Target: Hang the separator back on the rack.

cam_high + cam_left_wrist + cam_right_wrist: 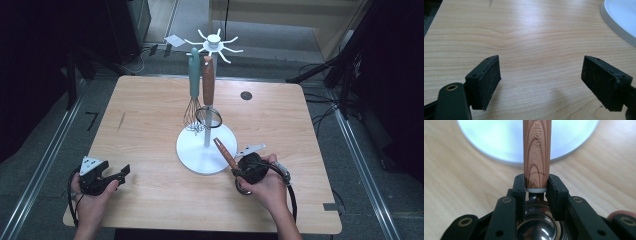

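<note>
1. A person at a wooden table (150, 115) is holding a wood-handled utensil (226, 154) in the right gripper (239, 172), near the tabletop's front right part and just beside the front edge of the white rack base (192, 157).

2. In the right gripper view, the jaws are clamping the wooden handle (535, 152) at its lower end, by the pale collar; the handle is rising straight out from between the pads toward the white base (486, 137), while the shiny metal head (536, 225) is sitting back inside the gripper.

3. The left gripper (114, 176) is resting near the front left corner with its jaws spread wide and nothing between them, bare wood showing past the pads (487, 80).

4. A teal whisk (193, 90) and a second wood-handled tool (208, 85) are hanging from the rack's top hooks (215, 45) above the tabletop's middle.

5. Hanging this one likely calls for keeping the grip firm, lifting the handle's free end to hook height, and picking a free hook well apart from the hanging pair.
</note>
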{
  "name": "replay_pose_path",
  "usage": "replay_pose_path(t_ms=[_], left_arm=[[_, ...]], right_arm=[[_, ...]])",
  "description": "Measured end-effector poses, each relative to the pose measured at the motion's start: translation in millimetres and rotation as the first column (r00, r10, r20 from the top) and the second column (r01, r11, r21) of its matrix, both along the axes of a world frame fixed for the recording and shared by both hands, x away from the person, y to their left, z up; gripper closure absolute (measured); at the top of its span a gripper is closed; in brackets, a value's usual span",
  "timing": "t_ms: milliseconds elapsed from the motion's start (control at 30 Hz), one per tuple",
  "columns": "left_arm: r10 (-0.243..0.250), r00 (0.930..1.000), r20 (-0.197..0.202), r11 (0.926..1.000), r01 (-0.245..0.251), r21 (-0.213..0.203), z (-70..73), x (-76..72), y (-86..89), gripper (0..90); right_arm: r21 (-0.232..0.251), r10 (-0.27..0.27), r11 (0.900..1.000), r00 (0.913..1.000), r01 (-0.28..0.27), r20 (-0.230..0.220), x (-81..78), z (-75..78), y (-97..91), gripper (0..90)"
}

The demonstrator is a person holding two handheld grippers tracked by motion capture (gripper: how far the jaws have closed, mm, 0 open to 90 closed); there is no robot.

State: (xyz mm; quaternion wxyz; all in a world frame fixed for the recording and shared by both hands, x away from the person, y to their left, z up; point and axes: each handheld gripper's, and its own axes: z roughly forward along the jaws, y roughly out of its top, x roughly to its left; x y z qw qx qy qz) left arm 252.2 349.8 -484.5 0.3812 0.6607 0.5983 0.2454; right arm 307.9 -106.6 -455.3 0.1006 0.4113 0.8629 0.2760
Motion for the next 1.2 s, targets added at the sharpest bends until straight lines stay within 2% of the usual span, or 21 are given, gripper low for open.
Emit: replay_pose_path(t_ms=[267, 367, 567, 733, 833, 1000, 1100, 1200], left_arm=[[0.006, 1.0000, 0.003, 1.0000, -0.006, 0.001, 0.1, -0.3, 0.0, 14.3], [0.008, 1.0000, 0.002, 1.0000, -0.008, 0.002, 0.1, -0.4, 0.1, 14.2], [0.011, 0.9999, 0.002, 0.9999, -0.011, 0.000, -0.1, -0.5, 0.0, 14.1], [0.012, 0.9999, 0.005, 0.9999, -0.012, -0.002, -0.2, -0.8, 0.0, 14.0], [0.013, 0.9999, 0.005, 0.9999, -0.013, -0.001, -0.2, -0.9, 0.0, 13.9], [0.013, 0.9999, 0.006, 0.9999, -0.013, 0.000, -0.2, -1.0, -0.2, 14.0], [0.013, 0.9999, 0.006, 0.9999, -0.013, 0.000, -0.3, -1.2, -0.2, 13.9], [0.015, 0.9999, 0.006, 0.9999, -0.015, -0.001, -0.3, -1.4, -0.3, 14.0]], right_arm=[[0.088, -0.072, 0.9940, 0.9945, 0.065, 0.076, 0.5, 4.9, -12.3, 71.6], [0.112, -0.092, 0.9905, 0.9886, 0.079, 0.119, -0.8, 8.1, -15.4, 71.6], [0.171, -0.139, 0.9792, 0.9749, 0.109, 0.174, -3.7, 15.0, -21.1, 71.6], [0.230, -0.153, 0.9679, 0.9649, 0.102, 0.214, -4.5, 18.8, -27.7, 71.5], [0.244, -0.169, 0.9638, 0.9550, 0.108, 0.244, -6.9, 23.4, -28.9, 71.6], [0.271, -0.167, 0.9587, 0.9420, 0.086, 0.291, -10.8, 34.8, -29.7, 71.6], [0.309, -0.172, 0.9484, 0.9329, 0.070, 0.317, -11.6, 42.0, -31.9, 71.5], [0.330, -0.173, 0.9424, 0.9258, 0.057, 0.336, -11.8, 47.0, -32.7, 71.5]])
